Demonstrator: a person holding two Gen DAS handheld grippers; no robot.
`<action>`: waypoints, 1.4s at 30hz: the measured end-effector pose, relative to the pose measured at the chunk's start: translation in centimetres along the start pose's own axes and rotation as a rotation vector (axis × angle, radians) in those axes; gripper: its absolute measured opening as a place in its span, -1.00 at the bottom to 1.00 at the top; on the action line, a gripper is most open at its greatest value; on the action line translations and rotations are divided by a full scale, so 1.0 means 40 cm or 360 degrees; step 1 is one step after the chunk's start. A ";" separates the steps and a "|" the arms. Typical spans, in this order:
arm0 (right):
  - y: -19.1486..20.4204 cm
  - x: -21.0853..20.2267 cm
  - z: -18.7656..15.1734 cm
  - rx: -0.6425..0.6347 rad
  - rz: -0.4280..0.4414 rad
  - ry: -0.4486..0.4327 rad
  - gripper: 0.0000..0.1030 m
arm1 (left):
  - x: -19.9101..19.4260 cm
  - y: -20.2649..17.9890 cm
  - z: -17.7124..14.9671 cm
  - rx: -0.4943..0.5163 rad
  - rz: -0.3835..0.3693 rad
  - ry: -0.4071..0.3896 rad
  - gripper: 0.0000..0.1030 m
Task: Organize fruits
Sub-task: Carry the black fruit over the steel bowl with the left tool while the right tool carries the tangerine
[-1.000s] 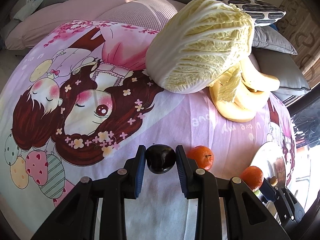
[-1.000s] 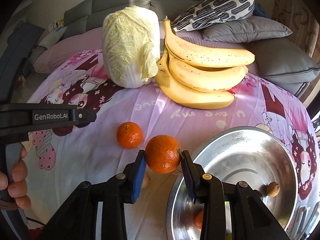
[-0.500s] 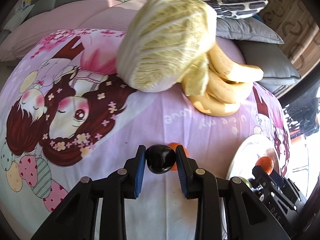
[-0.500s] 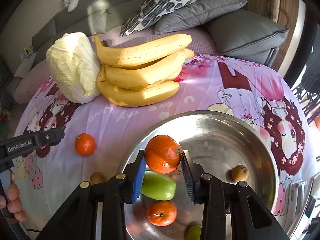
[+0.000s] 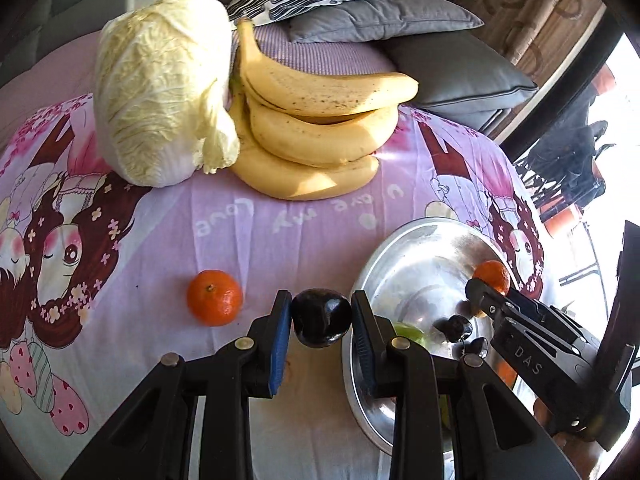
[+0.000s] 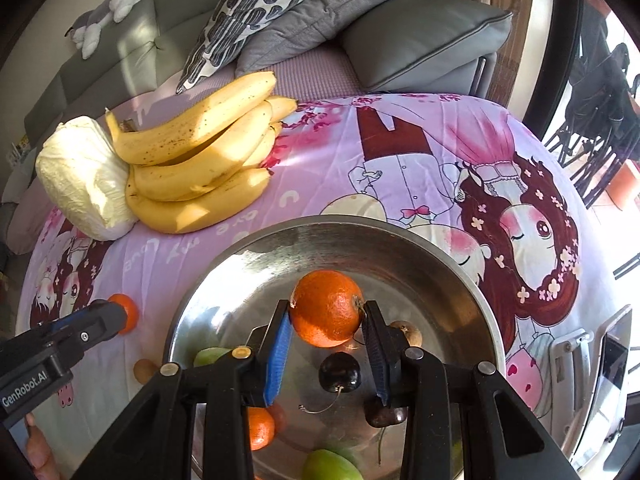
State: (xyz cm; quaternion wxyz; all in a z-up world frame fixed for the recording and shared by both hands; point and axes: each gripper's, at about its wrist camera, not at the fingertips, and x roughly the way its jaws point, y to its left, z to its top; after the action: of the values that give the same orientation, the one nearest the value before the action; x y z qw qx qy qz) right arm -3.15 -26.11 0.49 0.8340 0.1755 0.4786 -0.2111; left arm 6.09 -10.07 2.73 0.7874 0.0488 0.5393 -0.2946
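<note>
steel bowl [image 6: 472, 280] holds cherries [image 6: 340, 372]; right claw [image 6: 326, 330] grips orange [image 6: 326, 308], left claw [image 5: 321, 318] dark plum [image 5: 321, 317].

Harsh sunlight pouring in from the right, window totally blown out, metal bowl [image 6: 460, 276] glaring, fisheye edges bent and black.

Right hand-held gripper [image 6: 326, 334] carried tangerine [image 6: 326, 307] over bowl [image 6: 476, 292]
</note>
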 end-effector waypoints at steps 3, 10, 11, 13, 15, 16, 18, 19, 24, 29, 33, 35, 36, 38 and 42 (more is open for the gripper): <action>-0.017 -0.001 0.001 0.0024 -0.0003 0.0000 -0.26 | 0.003 -0.029 0.001 0.0054 -0.0008 -0.0010 -0.39; -0.038 0.007 0.001 0.0059 -0.0002 0.0015 -0.26 | 0.031 -0.094 0.015 0.0186 -0.0010 -0.0035 -0.39; -0.039 0.010 0.001 0.0060 -0.0001 0.0018 -0.26 | 0.039 -0.101 0.015 0.0196 -0.0013 -0.0025 -0.39; -0.041 0.016 0.000 0.0062 0.0001 0.0025 -0.26 | 0.053 -0.112 0.013 0.0216 -0.0009 -0.0008 -0.39; -0.043 0.022 0.000 0.0066 0.0008 0.0035 -0.26 | 0.066 -0.124 0.013 0.0236 -0.0017 0.0002 -0.39; -0.044 0.025 -0.001 0.0067 0.0012 0.0039 -0.26 | 0.073 -0.129 0.013 0.0243 -0.0025 0.0008 -0.39; -0.044 0.029 -0.001 0.0064 0.0017 0.0045 -0.26 | 0.085 -0.140 0.014 0.0254 -0.0036 0.0019 -0.39; -0.045 0.031 -0.001 0.0065 0.0019 0.0047 -0.26 | 0.091 -0.145 0.015 0.0259 -0.0080 0.0027 -0.39; -0.054 0.038 -0.002 0.0083 0.0025 0.0058 -0.26 | 0.120 -0.164 0.017 0.0279 -0.0099 0.0054 -0.39; -0.058 0.048 -0.002 0.0090 0.0032 0.0075 -0.26 | 0.141 -0.166 0.015 0.0275 -0.0105 0.0081 -0.39; -0.057 0.052 -0.002 0.0084 0.0035 0.0078 -0.25 | 0.152 -0.166 0.016 0.0278 -0.0098 0.0091 -0.39; -0.058 0.052 -0.001 0.0088 0.0038 0.0077 -0.26 | 0.153 -0.167 0.015 0.0277 -0.0095 0.0096 -0.39; -0.058 0.052 -0.001 0.0089 0.0037 0.0076 -0.26 | 0.154 -0.168 0.014 0.0280 -0.0094 0.0096 -0.39; -0.060 0.051 -0.001 0.0096 0.0043 0.0075 -0.25 | 0.155 -0.168 0.013 0.0283 -0.0091 0.0098 -0.39; -0.059 0.050 0.000 0.0097 0.0048 0.0071 -0.26 | 0.164 -0.166 0.012 0.0274 -0.0088 0.0117 -0.39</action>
State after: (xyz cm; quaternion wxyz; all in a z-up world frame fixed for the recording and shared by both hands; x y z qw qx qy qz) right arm -3.49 -28.49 -1.46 0.8204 0.2127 0.4879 -0.2091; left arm 4.68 -18.42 -1.24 0.7515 0.1122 0.5418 -0.3593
